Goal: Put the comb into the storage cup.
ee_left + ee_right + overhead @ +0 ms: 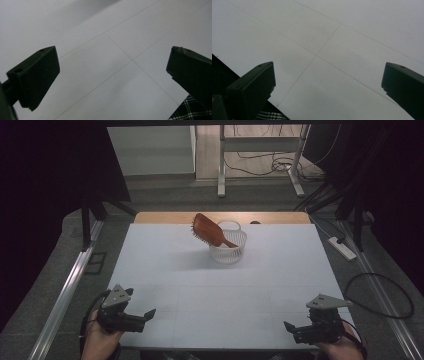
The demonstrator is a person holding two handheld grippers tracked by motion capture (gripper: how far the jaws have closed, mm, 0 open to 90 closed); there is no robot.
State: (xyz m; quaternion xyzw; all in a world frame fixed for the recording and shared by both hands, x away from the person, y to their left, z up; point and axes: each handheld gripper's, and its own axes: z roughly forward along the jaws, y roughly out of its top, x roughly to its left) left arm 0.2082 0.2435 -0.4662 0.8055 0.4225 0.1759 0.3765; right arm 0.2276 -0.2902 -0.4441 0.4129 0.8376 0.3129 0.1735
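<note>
Your left gripper [145, 316] sits at the near left corner of the white table [165, 270], resting low over the surface with its jaws spread wide and nothing between them; the left gripper view confirms it, with bare tabletop showing in the broad gap. Held this way, it reads as parked and ready, not committed to any grasp.

Moving toward the middle, the brown hairbrush [209, 231] stands tilted in the small white basket [235, 254] at the far centre of the table. Its handle end is down inside the basket and its paddle head leans out over the left rim, bristles facing down and left. That lean likely comes from the brush being longer than the basket is deep, so the rim props it. Both are well apart from your hands.

On the right, your right gripper [291, 330] mirrors the left at the near right corner, jaws likewise spread and empty over plain table. With both tools open, either could reach forward for the brush head.
</note>
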